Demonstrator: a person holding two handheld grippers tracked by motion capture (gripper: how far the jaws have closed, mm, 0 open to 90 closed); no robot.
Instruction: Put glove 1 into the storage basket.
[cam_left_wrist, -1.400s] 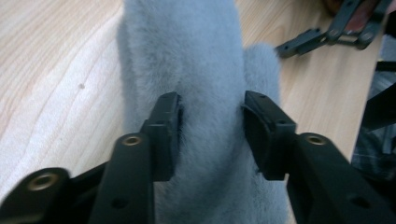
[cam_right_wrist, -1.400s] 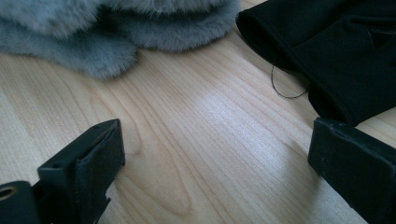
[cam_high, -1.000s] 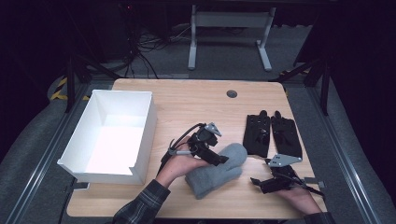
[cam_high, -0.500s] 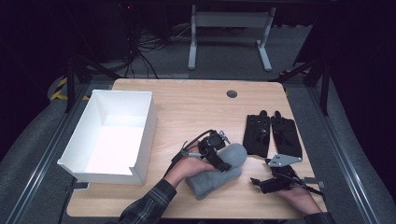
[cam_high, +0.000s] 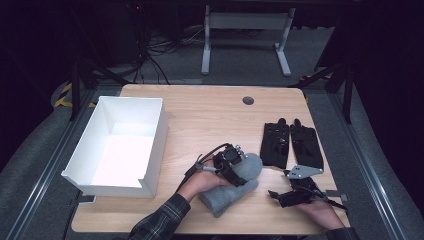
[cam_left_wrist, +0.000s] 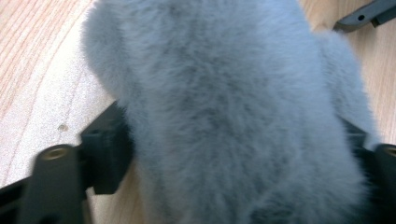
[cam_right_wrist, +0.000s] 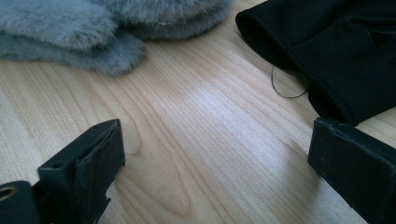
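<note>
Straddling grey mitten (cam_left_wrist: 233, 116), left tool (cam_high: 235, 165)

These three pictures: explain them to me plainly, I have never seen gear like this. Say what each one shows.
No robot here: a person holds a two-jaw tool in each hand. The high view looks down on a wooden table with a white box, grey fluffy mittens and black gloves. The left hand-held gripper has its jaws on either side of a mitten; whether they are pressing it yet is unclear. Its own camera looks along those jaws. The right hand-held gripper rests open near the table's front edge; its camera sees bare wood between its jaws, the mittens and a glove ahead.
</note>
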